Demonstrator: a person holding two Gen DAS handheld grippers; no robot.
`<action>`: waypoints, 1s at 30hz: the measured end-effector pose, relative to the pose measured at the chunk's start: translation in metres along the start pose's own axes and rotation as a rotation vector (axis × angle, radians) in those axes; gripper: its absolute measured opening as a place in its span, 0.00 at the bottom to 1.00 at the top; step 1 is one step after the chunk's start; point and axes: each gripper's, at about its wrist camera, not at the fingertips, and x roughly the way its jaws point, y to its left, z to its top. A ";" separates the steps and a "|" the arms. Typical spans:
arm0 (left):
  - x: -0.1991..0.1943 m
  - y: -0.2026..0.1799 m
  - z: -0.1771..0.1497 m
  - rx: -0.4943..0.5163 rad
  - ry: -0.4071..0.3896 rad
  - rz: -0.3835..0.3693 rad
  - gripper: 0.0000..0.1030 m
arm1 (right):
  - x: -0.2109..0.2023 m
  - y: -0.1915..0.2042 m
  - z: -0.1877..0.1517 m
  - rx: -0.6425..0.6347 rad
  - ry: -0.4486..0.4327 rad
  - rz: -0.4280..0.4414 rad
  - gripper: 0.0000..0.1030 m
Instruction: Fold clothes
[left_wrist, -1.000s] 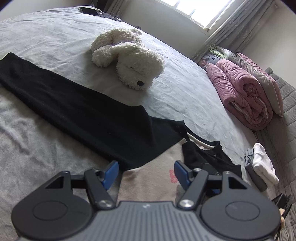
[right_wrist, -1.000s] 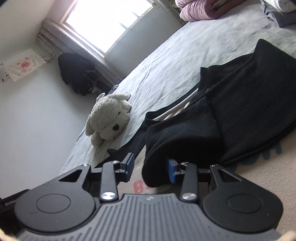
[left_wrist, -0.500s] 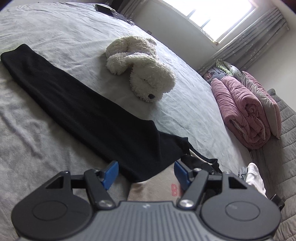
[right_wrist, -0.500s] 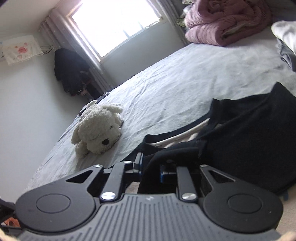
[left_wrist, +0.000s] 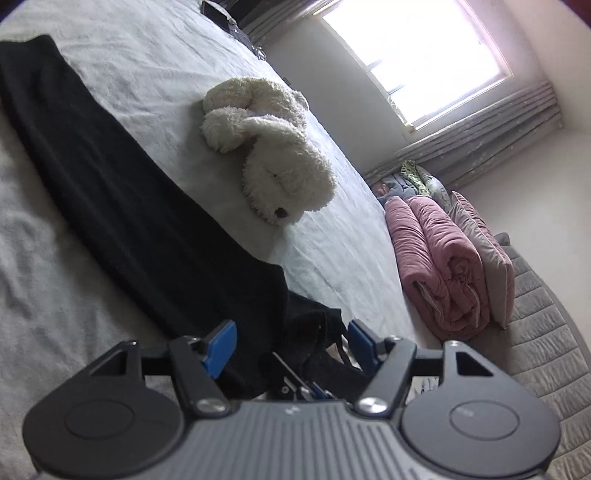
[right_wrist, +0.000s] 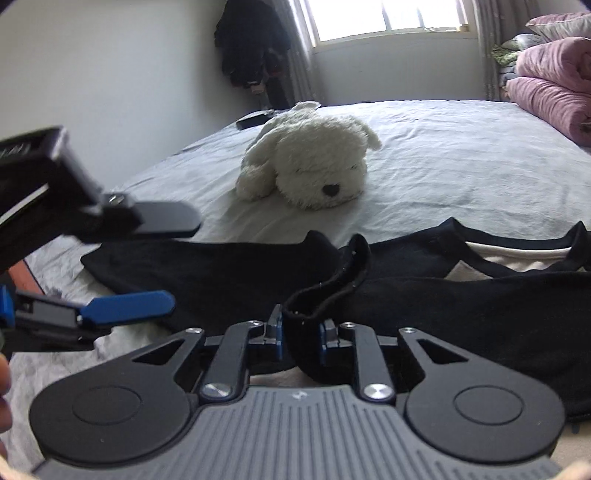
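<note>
The right gripper (right_wrist: 300, 341) has its fingers closed on the cuff of the black long-sleeved garment (right_wrist: 443, 306) spread on the grey bed (right_wrist: 443, 147) — the sleeve should be carried flat across the body, while the left gripper (left_wrist: 288, 345), fingers wide apart and empty, steadies the cloth.

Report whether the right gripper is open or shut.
Shut: the right gripper pinches a bunched fold of the black garment between its blue pads.
</note>
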 end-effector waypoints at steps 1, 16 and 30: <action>0.005 0.005 -0.001 -0.019 0.007 -0.003 0.65 | -0.001 0.002 -0.002 -0.023 0.006 0.011 0.30; 0.041 -0.002 -0.017 0.100 0.043 0.044 0.51 | -0.122 -0.100 -0.028 0.061 -0.020 -0.086 0.47; 0.047 -0.007 -0.024 0.181 0.021 0.094 0.02 | -0.193 -0.255 -0.063 0.538 -0.149 -0.312 0.47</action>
